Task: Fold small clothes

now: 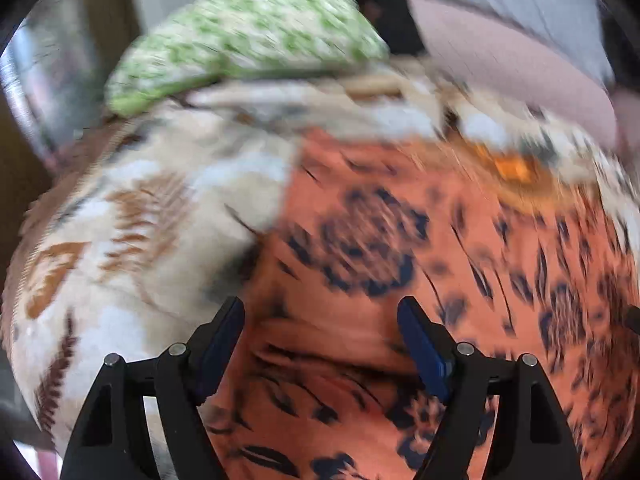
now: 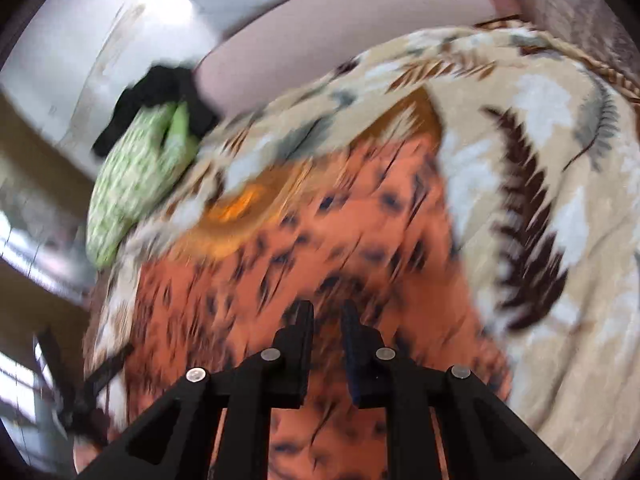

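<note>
Orange garment with dark floral print (image 1: 400,280) spread flat on leaf-patterned beige blanket (image 1: 132,232) covering bed; both views motion-blurred

Left hand-held gripper (image 1: 322,320) wide open above garment's left part, near its edge, nothing between fingers

Right hand-held gripper (image 2: 327,316) nearly closed, narrow gap between fingers, over garment; whether cloth is pinched cannot be told

Green-and-white patterned cloth bundle (image 2: 136,176) at far edge of blanket, black clothing (image 2: 156,96) just behind it
</note>
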